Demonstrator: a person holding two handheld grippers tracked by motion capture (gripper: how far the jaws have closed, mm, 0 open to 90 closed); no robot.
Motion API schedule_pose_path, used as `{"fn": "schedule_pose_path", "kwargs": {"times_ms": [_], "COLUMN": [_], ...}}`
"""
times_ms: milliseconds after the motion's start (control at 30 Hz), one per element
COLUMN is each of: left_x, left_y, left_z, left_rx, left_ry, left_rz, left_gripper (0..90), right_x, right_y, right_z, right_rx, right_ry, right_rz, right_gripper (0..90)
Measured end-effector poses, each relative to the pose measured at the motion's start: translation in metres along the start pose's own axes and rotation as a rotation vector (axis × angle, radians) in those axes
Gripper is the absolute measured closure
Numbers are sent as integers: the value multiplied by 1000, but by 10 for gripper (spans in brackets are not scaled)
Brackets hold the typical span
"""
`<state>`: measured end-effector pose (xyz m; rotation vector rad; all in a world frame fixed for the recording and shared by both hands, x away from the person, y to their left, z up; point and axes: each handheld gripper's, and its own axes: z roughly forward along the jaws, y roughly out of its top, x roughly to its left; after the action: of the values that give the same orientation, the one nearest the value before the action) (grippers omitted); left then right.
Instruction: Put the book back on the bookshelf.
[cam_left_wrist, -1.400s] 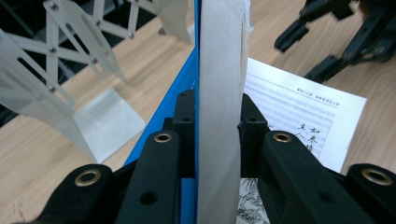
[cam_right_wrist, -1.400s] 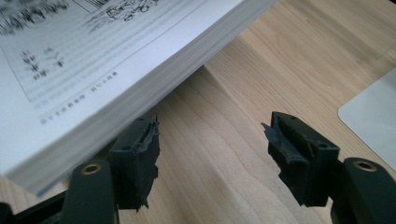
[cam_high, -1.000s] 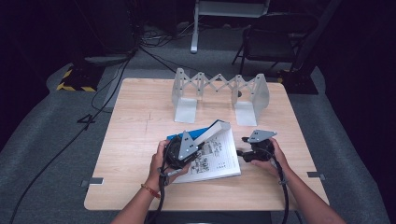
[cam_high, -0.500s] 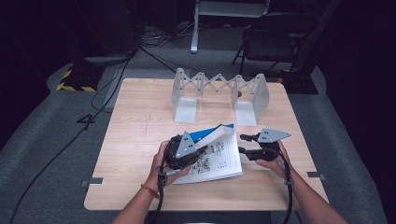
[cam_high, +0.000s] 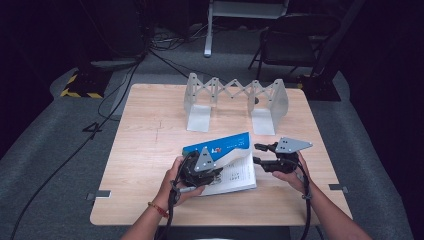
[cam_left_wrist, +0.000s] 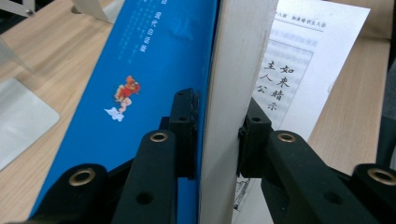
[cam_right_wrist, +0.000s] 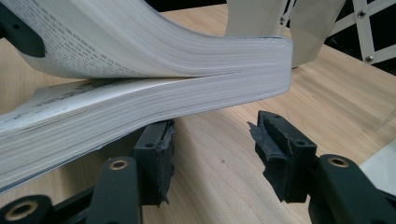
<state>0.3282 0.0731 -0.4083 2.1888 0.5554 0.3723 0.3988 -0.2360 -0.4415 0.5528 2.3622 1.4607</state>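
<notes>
At the near edge of the tabletop (cam_high: 150, 150) the person's forearms come in from below, each hand carrying a hand-held gripper. The left hand-held gripper (cam_high: 207, 172) is clamped on the book (cam_high: 235, 172): in the left gripper view its two black pads (cam_left_wrist: 184, 123) press from either side on a raised block of pages under the blue cover (cam_left_wrist: 140, 70), with a printed page lying flat beyond them. The book lies open near the front middle of the tabletop, its cover side lifted and tilted, its lower pages resting on the wood.

Just right of the book, the right hand-held gripper (cam_high: 257, 153) points left toward the page edges. Its jaws have just been closing and now stand partway apart with nothing between them; in the right gripper view the left pad (cam_right_wrist: 156, 158) sits right under the curved lower stack of pages, while the other pad is clear over bare wood.

Farther back stands a grey folding rack (cam_high: 235, 100), well apart from the book. Beyond the tabletop, on the dark floor, are a chair (cam_high: 290, 42) and cables (cam_high: 100, 115).
</notes>
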Motion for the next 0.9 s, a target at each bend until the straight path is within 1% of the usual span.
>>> {"fn": "schedule_pose_path", "kwargs": {"times_ms": [33,67,100,133,200,300,333,367,400,433,467,500,533,567,600,633,667,700,767,800,833,867,900], "left_x": [-1,-1,-1,-1,1,2,1,1,1,1,0,-1,-2,-2,-2,-3,-3,-3,-3,-4,-5,-5,-5], "left_y": [-2,-4,-4,-6,-9,-9,-5,-5,-2,1,4,6,11,11,13,16,18,20,24,27,32,33,33], "left_z": [0,-3,-3,-4,-7,-8,-6,-6,-3,-1,1,4,9,9,12,14,16,19,23,25,28,30,30], "left_rx": [-6,-22,-22,-32,-62,-83,-96,-96,-106,-113,-123,-133,-161,-161,-171,-182,-192,-206,-225,-230,-245,-257,-257], "left_ry": [-1,3,3,4,-6,-24,-34,-34,-46,-60,-58,-62,-82,-82,-89,-95,-100,-109,-123,-123,-128,-131,-131], "left_rz": [-4,0,0,-1,-23,-27,-16,-16,-15,-8,-4,5,1,1,5,7,13,18,15,27,29,28,28], "left_gripper": [720,718,717,715,713,713,715,714,714,711,711,711,708,708,708,708,708,708,708,709,709,709,709], "right_x": [1,2,2,5,7,8,7,6,6,3,2,2,-3,-3,-5,-5,-7,-7,-10,-12,-13,-14,-14], "right_y": [1,3,3,8,12,16,19,20,20,22,23,23,24,24,26,26,28,28,29,31,33,35,35], "right_z": [0,0,0,-1,-1,-3,-7,-9,-9,-16,-20,-20,-27,-27,-35,-35,-43,-43,-51,-58,-61,-63,-63], "right_rx": [-2,-3,-3,-6,-19,-23,-34,-44,-44,-58,-60,-60,-70,-70,-74,-74,-74,-74,-82,-91,-96,-102,-102], "right_ry": [1,2,2,-9,-8,-20,-38,-42,-42,-67,-77,-77,-92,-92,-116,-116,-139,-139,-151,-167,-178,-189,-189], "right_rz": [-5,-12,-12,-27,-29,-40,-41,-34,-34,-29,-30,-30,-41,-41,-52,-52,-75,-75,-77,-78,-76,-81,-81], "right_gripper": [472,472,472,473,474,473,493,500,500,502,504,504,504,504,504,504,504,504,504,504,504,504,504]}}
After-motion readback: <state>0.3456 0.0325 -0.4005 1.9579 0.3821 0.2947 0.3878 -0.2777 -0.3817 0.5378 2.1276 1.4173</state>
